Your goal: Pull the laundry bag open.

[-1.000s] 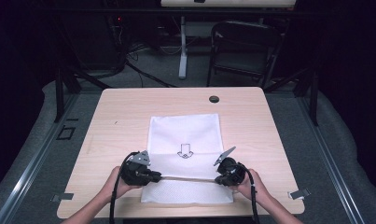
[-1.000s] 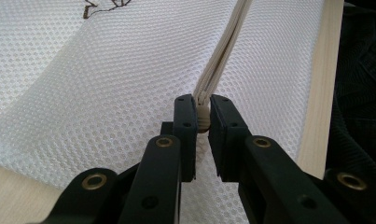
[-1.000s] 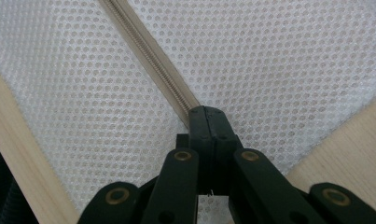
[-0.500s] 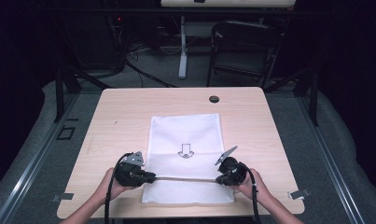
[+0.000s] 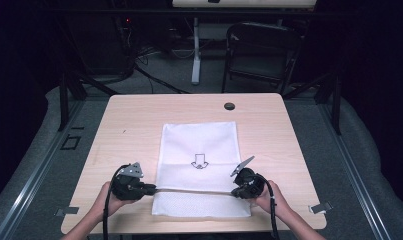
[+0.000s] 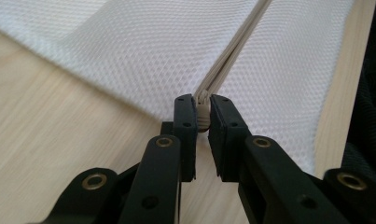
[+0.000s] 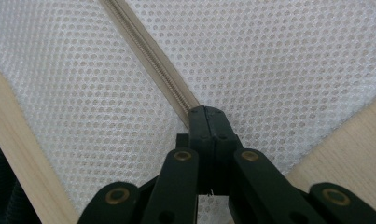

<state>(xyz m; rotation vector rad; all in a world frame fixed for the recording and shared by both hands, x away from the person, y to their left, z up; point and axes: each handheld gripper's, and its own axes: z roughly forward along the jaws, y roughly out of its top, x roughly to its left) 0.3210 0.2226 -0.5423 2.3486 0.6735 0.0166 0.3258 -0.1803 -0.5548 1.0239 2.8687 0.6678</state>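
Dim room, chair (image 5: 261, 52) and cables behind; pale wood worktop (image 5: 139, 120) lit from above. Left gripper (image 6: 203, 114) pinches the zip pull (image 6: 203, 105) at the left edge of the mesh bag (image 5: 199, 145), jaws pressed onto it. Right gripper (image 7: 205, 116) has its jaws pressed together on the zip tape (image 7: 150, 51) at the bag's right edge, anchoring that end. Zip line runs taut between the two, across the bag's near part. Judged from this: the pull sits at the left end, so the run looks finished or nearly so; what seems left is letting go. Bag is white, fine honeycomb mesh, flat on the worktop, near-centre, with a small arrow mark (image 5: 199, 161) on it; zip beige
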